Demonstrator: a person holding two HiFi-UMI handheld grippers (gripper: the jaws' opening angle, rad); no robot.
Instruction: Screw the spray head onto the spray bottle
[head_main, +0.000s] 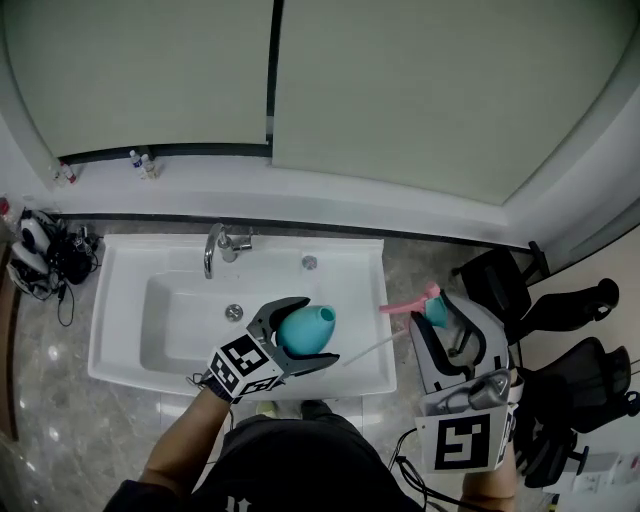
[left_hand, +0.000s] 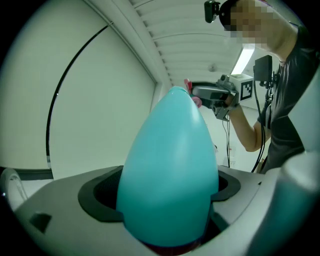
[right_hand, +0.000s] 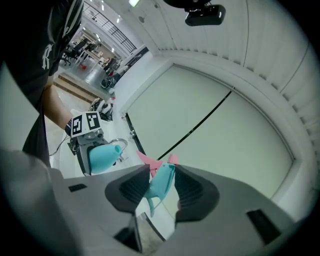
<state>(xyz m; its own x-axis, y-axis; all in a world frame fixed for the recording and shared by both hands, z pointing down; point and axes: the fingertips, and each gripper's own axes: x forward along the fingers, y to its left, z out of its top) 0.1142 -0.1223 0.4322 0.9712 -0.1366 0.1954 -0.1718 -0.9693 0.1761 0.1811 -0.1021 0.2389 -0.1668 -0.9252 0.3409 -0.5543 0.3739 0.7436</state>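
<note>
I hold the teal spray bottle clamped in my left gripper above the near edge of the sink, neck facing right, and the spray head pinched in my right gripper off to its right, apart, so thread and neck can meet

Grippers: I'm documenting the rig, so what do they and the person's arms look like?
Both the left gripper and the right gripper have pale grey shells with dark linings inside the jaws, and each carries a white cube with black square markers. A black cable hangs by the right one. The person wears a dark short-sleeved top.
</note>
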